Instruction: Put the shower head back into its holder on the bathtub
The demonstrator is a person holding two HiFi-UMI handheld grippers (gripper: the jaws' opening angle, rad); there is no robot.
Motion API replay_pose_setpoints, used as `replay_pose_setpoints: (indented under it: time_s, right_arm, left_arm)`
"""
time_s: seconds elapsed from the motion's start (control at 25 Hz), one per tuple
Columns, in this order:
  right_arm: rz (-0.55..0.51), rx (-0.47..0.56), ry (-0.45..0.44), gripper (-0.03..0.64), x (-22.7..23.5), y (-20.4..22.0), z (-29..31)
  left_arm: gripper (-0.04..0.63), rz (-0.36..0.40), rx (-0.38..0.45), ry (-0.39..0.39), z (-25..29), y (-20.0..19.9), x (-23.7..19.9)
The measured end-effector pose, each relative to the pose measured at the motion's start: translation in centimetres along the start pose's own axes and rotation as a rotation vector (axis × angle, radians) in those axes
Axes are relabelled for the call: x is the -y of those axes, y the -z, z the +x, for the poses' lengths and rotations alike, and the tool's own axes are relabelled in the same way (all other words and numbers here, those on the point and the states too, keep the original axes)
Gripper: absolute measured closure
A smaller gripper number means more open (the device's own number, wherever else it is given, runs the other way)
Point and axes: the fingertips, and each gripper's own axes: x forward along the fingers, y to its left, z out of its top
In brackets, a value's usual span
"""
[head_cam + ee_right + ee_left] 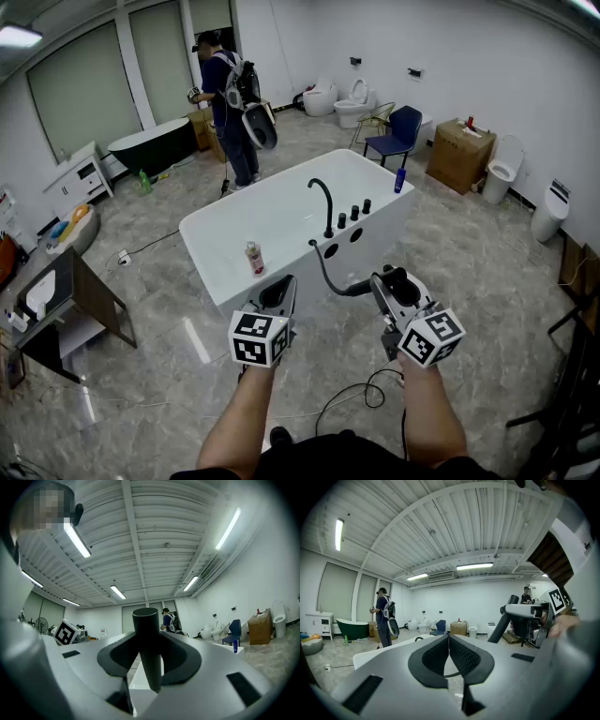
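The white bathtub [217,228] stands in the middle of the room, with a black curved faucet [323,201] and black knobs [354,213] on its near deck. A black hose [330,278] runs from the tub's side to the black shower head handle [395,276], which my right gripper [389,283] is shut on in front of the tub. In the right gripper view the handle [147,644] stands upright between the pads. My left gripper [278,293] hovers to the left of it, shut and empty, its pads [461,654] pressed together.
A small bottle [253,258] sits on the tub's near rim and a blue bottle [400,178] at its far corner. A person [230,98] stands behind the tub. A blue chair [398,133], a cardboard box [458,155] and toilets [356,103] line the far right. A cable [361,394] lies on the floor.
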Motion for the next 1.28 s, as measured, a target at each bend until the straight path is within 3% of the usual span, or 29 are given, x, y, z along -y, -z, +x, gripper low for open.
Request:
replay_pose_setpoints:
  time_s: [0.68,1.08,1.28]
  right_arm:
    - [0.033,-0.018,-0.067,0.456,1.4,0.5,-2.9]
    - [0.115,-0.039,-0.021,0.457,4.1,1.5,-4.5]
    - [0.118,-0.043,-0.029,0.460,4.7,1.5,-2.8]
  left_arm:
    - [0.578,-0.017,-0.019,-0.015,-0.3,0.6,4.4]
    - [0.578,-0.036,-0.016,-0.012,0.1,1.3,5.6]
    - [0.578,-0.035,-0.021,0.033,2.3,1.8,5.1]
